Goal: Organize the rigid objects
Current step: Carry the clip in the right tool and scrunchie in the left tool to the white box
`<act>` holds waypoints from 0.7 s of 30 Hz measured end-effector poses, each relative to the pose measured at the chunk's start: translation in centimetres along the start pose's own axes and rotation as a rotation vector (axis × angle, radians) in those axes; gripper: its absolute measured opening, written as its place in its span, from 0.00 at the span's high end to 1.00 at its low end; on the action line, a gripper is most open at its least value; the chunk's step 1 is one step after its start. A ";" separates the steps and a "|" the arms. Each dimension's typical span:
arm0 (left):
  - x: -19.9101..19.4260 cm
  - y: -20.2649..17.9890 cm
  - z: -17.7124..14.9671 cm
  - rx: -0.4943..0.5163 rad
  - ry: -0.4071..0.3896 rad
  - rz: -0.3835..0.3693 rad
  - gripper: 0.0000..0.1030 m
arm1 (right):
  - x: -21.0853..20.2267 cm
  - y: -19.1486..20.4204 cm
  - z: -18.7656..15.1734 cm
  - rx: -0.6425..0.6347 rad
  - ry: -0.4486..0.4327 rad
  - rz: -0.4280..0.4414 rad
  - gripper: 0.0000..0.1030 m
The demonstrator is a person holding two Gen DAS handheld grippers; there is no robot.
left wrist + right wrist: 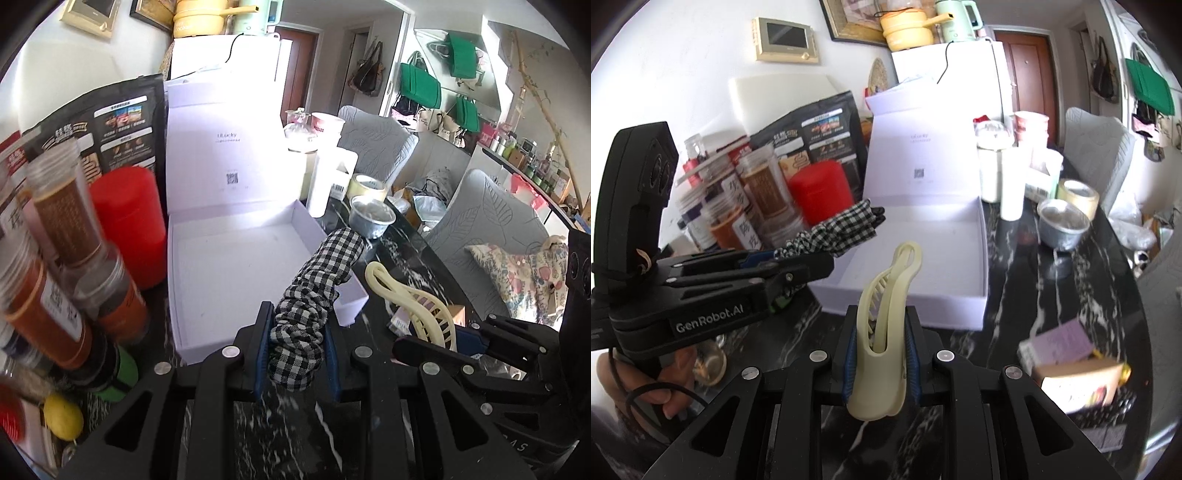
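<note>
A black-and-white checked fabric-wrapped clip is clamped between the blue pads of my left gripper, which is shut on it. The clip sticks out over the near right corner of an open white box, whose lid stands upright behind it. My right gripper is shut on a cream hair claw clip, held above the dark marble table just in front of the box. In the right wrist view the left gripper with the checked clip is at left, held by a hand.
Left of the box stand several spice jars, a red canister and a black pouch. Right of it are a foil cup, a tape roll and white bottles. Small cartons lie near right. A lemon sits near left.
</note>
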State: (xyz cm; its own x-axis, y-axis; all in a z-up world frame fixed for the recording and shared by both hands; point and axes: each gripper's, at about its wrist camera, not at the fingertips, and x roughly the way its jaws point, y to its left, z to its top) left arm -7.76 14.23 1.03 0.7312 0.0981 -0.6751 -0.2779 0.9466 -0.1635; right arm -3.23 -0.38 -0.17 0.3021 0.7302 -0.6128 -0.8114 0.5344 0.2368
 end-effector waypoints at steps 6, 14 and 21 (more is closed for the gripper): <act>1.6 -0.1 2.2 0.011 -0.009 0.001 0.76 | 0.6 -1.1 2.0 -0.010 -0.018 -0.017 0.78; 3.5 0.5 4.4 0.006 -0.024 0.010 0.76 | 1.8 -2.5 4.4 -0.018 -0.034 -0.033 0.78; 5.3 1.8 6.8 -0.026 -0.038 0.021 0.76 | 3.5 -3.3 6.3 -0.024 -0.038 -0.042 0.78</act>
State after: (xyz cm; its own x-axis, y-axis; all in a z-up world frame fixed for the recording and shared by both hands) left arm -0.15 18.51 2.02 0.7482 0.1304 -0.6505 -0.3094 0.9359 -0.1683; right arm 3.63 3.14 1.67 0.3544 0.7236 -0.5923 -0.8094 0.5546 0.1932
